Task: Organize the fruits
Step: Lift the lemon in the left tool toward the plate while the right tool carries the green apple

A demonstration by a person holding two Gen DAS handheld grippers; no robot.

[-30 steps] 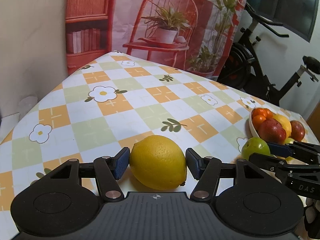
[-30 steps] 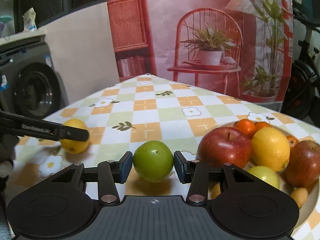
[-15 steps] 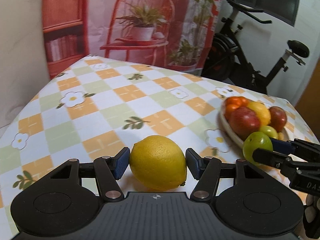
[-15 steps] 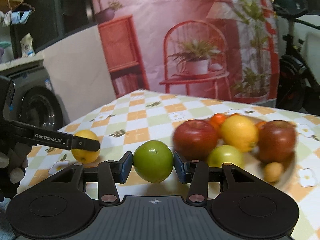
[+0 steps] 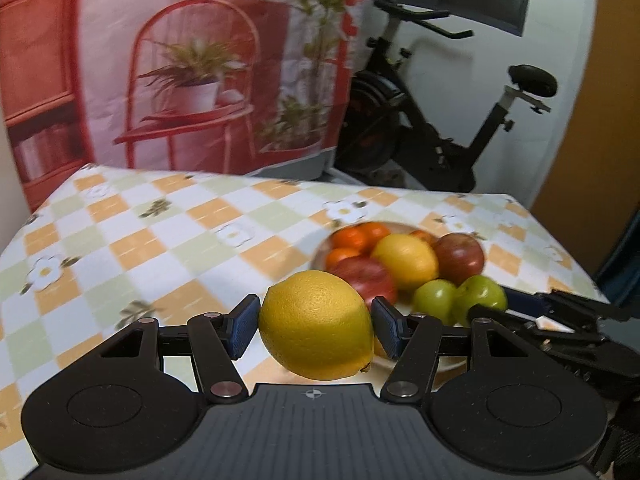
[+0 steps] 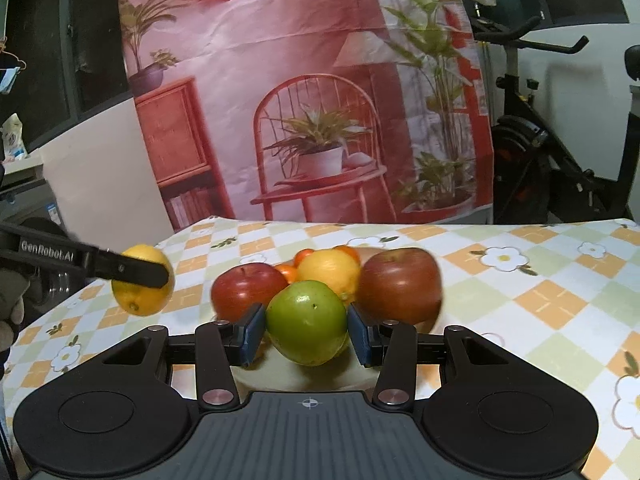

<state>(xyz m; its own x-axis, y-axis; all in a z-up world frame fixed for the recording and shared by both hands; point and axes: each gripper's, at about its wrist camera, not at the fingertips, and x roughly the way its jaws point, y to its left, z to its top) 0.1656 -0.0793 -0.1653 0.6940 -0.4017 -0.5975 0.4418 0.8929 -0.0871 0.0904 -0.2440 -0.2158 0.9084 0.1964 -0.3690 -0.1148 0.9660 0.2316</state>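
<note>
between blue pads (image 5: 239,327), pebbled (oval) lemon (image 5: 316,325)

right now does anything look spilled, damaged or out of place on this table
Nothing stands out. The plate holds its pile of fruit, with none seen loose on the tablecloth. The left gripper grips a lemon and the right gripper a green fruit, both intact.

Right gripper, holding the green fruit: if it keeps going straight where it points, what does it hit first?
Most likely the fruit pile in the plate: the right gripper, shut on the round green fruit, points between the dark red apple and the yellow lemon. Depth is unclear; the apple looks nearest.
</note>
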